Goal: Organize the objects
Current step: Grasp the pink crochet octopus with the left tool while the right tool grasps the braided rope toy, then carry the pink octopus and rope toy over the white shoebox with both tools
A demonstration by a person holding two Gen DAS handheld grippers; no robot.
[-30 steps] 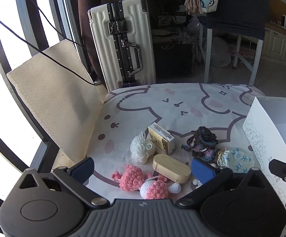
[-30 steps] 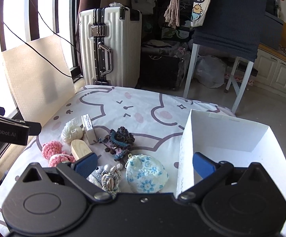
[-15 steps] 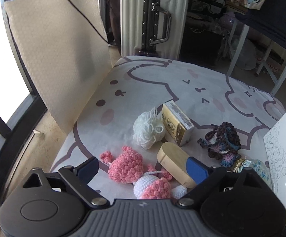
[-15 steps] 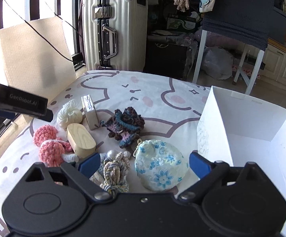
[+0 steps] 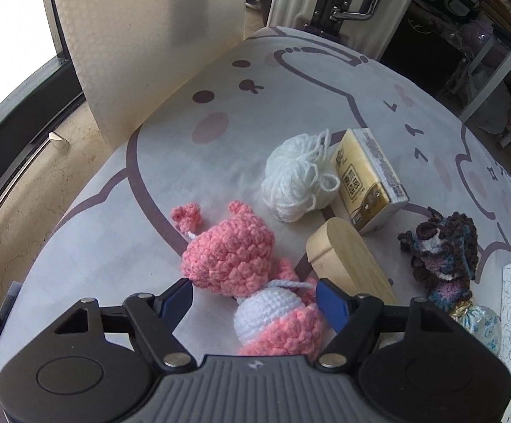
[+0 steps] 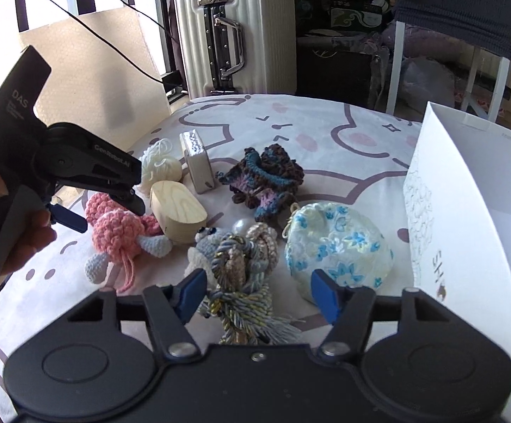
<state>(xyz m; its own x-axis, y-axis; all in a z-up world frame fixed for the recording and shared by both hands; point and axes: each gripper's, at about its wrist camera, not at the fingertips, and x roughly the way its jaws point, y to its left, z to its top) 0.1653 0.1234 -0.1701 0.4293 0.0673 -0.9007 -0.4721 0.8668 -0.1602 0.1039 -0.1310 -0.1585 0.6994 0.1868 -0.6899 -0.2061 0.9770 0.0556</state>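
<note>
No item is in the box (image 6: 467, 211) yet; all lie on the worktop (image 5: 290, 81) left of it. Left gripper (image 5: 255, 299): jaws closing, part-open around the pink doll (image 5: 231, 261). Right gripper (image 6: 259, 294): jaws closing, part-open around the tassel (image 6: 241, 282), no grip visible.

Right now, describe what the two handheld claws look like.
The right claw has a matte black body with two round caps, black linkage arms with silver rivets, and blue fingertips. The left claw has the same black linkages and blue tips, plus a ribbed grey centre. Seen side-on, it bears white "GenRobot.AI" and "DAS" lettering.
</note>
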